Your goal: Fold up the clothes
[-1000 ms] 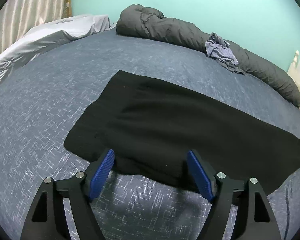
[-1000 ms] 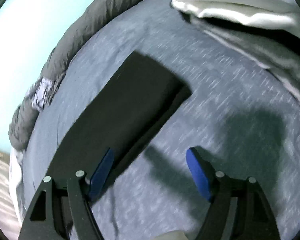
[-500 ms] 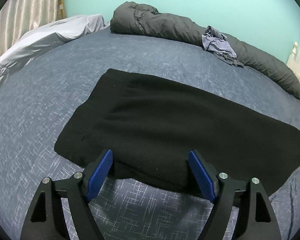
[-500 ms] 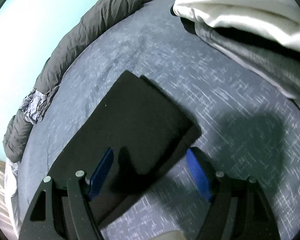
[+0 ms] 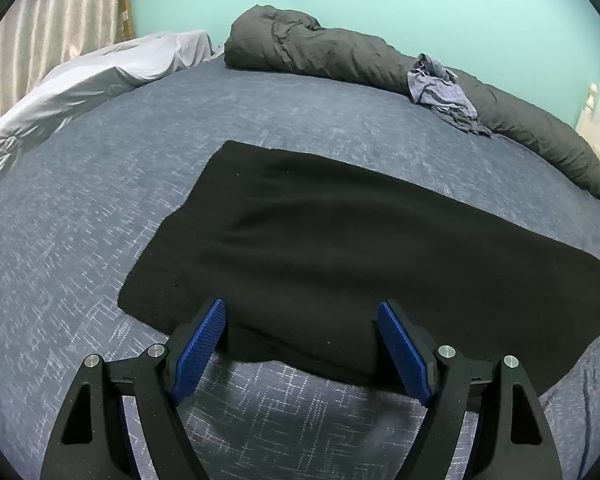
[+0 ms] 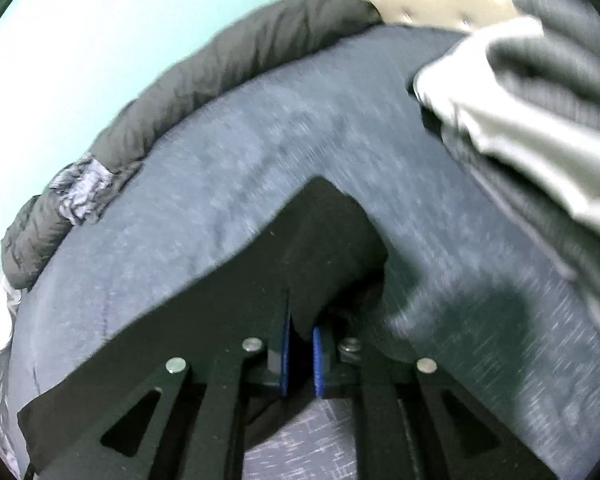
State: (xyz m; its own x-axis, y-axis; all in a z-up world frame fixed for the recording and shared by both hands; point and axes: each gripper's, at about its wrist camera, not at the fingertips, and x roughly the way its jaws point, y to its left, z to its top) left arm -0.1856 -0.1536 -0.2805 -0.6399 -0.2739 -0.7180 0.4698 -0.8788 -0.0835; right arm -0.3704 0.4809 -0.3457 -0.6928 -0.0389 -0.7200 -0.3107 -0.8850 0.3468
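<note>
On the bed with its blue-grey patterned cover [image 5: 100, 240], the flat black knit garment [image 5: 340, 248] lies spread out, already doubled along its length. The right tongs [image 6: 300, 354] are pinched tight on one end of it, lifting a corner, probably to carry it over. The left tongs [image 5: 302, 344] gape wide at the near edge, holding nothing, seemingly ready to take it.
</note>
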